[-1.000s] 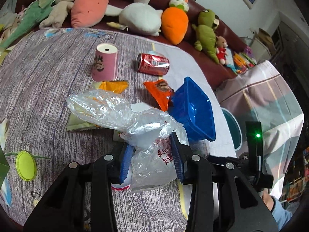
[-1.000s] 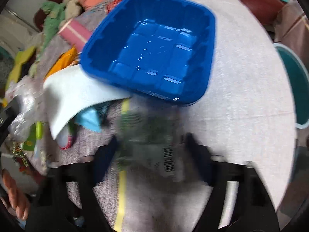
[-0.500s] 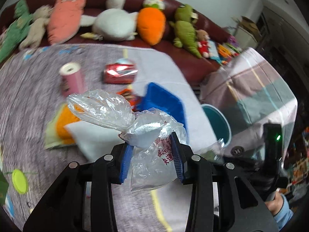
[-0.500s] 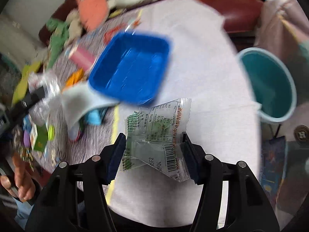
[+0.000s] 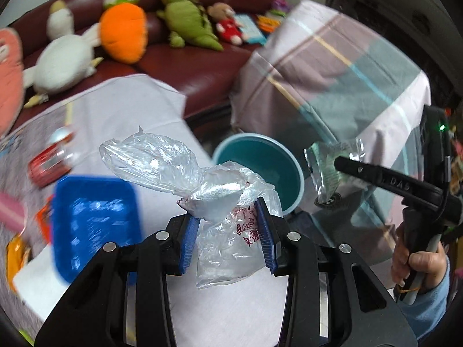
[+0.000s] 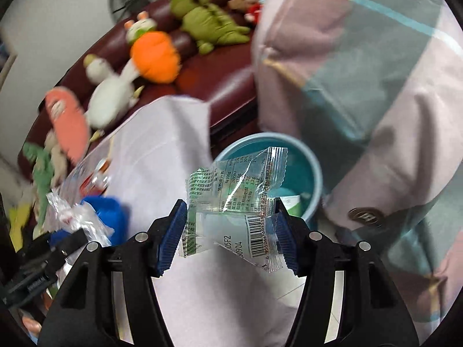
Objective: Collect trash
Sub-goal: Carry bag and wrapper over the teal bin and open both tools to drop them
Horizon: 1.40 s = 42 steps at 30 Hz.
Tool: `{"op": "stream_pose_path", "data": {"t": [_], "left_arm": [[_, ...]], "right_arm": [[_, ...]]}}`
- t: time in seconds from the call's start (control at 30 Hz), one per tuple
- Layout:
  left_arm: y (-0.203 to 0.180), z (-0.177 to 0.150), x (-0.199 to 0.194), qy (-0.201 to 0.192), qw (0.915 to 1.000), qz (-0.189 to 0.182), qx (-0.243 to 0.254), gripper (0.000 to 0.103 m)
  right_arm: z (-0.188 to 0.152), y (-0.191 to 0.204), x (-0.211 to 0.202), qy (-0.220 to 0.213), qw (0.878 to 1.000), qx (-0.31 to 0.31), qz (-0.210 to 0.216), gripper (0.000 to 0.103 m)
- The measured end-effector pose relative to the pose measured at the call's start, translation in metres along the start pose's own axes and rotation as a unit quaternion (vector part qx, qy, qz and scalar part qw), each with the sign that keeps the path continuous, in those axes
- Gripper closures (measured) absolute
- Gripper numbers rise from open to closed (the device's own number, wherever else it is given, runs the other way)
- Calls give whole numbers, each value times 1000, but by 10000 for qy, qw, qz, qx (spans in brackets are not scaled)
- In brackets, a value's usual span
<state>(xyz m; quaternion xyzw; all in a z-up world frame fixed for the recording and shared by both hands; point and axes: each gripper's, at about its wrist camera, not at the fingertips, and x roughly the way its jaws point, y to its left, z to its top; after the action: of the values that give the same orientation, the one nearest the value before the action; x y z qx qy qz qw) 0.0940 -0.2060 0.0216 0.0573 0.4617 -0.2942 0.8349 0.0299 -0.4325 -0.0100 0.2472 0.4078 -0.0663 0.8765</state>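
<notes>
The left claw (image 5: 228, 231) is clenched on a crumpled clear plastic bag (image 5: 202, 190) with red print; the blue pads press it from both sides and the loose upper part of the bag stands up above them. The right claw (image 6: 228, 237) grasps a transparent snack wrapper (image 6: 234, 199) with green text and a barcode. Its jaws are opening a little at this moment, but the wrapper is between the pads and touches them on both sides, so I judge it is not released yet.

Both pieces of trash are in the air, not on the tabletop (image 5: 121, 110). The teal bin (image 5: 269, 167) stands on the floor just beside the edge of the tabletop, near a chair covered with a striped cloth (image 5: 332, 86). In the right wrist view the wrapper hangs in front of the bin's opening, and something white and green already lies at the bottom — so the bin is probably not empty. In the left wrist view the bag is beside the bin, more over the edge of the tabletop than over the opening.

So the task looks to be in the middle. Two items are picked up and carried near the bin; dropping them in is not yet done. On the tabletop more things remain: a blue plastic tray (image 5: 92, 219), a red can (image 5: 49, 162) lying on its side, orange packets (image 5: 17, 254) at the left edge, and a white sheet (image 5: 34, 283) under the tray. How many of these count as trash I cannot say for sure, but I expect some more trips.
</notes>
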Motion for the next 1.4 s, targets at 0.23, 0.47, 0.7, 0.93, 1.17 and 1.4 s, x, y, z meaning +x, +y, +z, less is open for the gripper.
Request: {"op": "stream_pose_path", "data": {"t": [0.23,0.47,0.7,0.93,1.17,1.4], "left_arm": [[-30,32,81,508,9984,-26,267,63],[-41,44,132,849,9959,-49,300,59],[-43,44,155,947,9951,91,267,28],[-33,37,150,955,9953,81,127,21],[-19,26,138,948,9955,37,-45,19],[-4,19,121,867,9960,-11,-227,16]], "right_arm": [[22,-38,21,0,9995,269,-187,45],[36,-57,42,67,9988,372,-304,45],[39,-61,58,209,9985,360,-359,44],[38,-58,68,303,9984,293,-385,44],[38,-47,75,428,9981,174,-406,38],[36,-36,77,583,9971,165,-453,28]]}}
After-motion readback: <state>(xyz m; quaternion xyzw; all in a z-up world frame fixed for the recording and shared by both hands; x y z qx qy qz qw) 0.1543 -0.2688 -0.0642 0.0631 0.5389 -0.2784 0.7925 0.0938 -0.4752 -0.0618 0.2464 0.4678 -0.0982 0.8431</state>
